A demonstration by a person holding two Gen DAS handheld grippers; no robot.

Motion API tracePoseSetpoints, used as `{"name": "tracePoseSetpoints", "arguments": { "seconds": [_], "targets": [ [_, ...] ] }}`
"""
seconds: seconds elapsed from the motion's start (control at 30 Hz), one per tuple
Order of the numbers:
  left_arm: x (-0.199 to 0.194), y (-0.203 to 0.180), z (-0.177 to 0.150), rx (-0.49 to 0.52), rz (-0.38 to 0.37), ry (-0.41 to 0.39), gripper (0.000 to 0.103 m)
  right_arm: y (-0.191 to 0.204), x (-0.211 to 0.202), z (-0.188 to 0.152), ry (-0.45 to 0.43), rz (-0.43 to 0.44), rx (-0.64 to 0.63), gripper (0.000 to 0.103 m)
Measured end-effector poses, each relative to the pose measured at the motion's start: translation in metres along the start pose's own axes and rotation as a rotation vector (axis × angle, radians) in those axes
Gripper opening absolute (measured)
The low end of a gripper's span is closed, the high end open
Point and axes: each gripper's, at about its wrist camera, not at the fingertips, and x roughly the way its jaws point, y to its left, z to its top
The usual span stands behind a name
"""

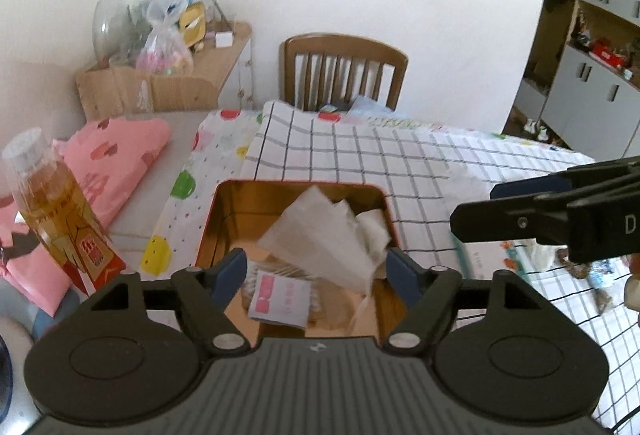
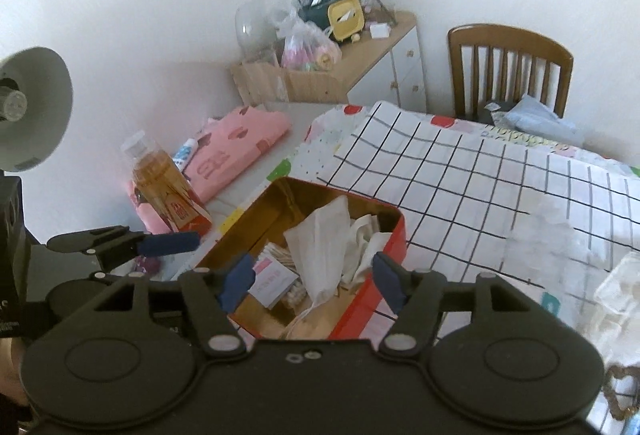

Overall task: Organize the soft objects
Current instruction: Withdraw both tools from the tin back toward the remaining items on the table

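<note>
A checked cloth (image 1: 400,163) covered the table, and the red tin (image 2: 372,299) sat on its near corner. Inside the tin lay a white tissue (image 2: 320,251), crumpled white cloth (image 2: 368,243) behind it, and a small pink-and-white packet (image 1: 280,293) in front. Above the tin's near edge, the left gripper (image 1: 316,273) and right gripper (image 2: 314,277) hung with jaws apart, gripping nothing. Left of the tin stood an amber bottle (image 1: 52,203).

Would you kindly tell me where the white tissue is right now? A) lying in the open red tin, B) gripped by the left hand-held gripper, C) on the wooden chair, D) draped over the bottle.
A: the white tissue lies loose inside the open red tin, with neither gripper touching it.
</note>
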Motion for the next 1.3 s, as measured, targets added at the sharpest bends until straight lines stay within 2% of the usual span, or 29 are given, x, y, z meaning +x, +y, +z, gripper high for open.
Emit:
{"name": "tracePoseSetpoints", "arguments": {
  "seconds": [0.17, 0.3, 0.53, 0.7, 0.83, 1.03, 1.2, 1.3],
  "targets": [
    [-0.017, -0.014, 0.002, 0.037, -0.026, -0.024, 0.077, 0.001, -0.025, -0.01, -0.051, -0.037, -0.003, 0.078],
    [-0.027, -0.024, 0.001, 0.047, -0.057, -0.037, 0.083, 0.0, -0.044, -0.02, -0.084, -0.055, 0.012, 0.084],
    [-0.04, -0.05, -0.002, 0.105, -0.103, -0.049, 0.086, -0.004, -0.079, -0.041, -0.152, -0.092, 0.042, 0.09],
    [-0.041, -0.069, -0.002, 0.111, -0.167, -0.048, 0.087, -0.012, -0.106, -0.059, -0.189, -0.134, 0.071, 0.091],
    [-0.04, -0.084, -0.003, 0.112, -0.201, -0.064, 0.102, -0.022, -0.125, -0.076, -0.2, -0.179, 0.084, 0.091],
    [-0.035, -0.113, -0.002, 0.12, -0.265, -0.077, 0.102, -0.046, -0.149, -0.105, -0.203, -0.244, 0.125, 0.091],
    [-0.021, -0.15, -0.002, 0.17, -0.252, -0.08, 0.102, -0.073, -0.167, -0.126, -0.207, -0.297, 0.18, 0.092],
    [-0.01, -0.168, -0.002, 0.177, -0.279, -0.082, 0.102, -0.09, -0.176, -0.139, -0.204, -0.336, 0.202, 0.092]
  ]
}}
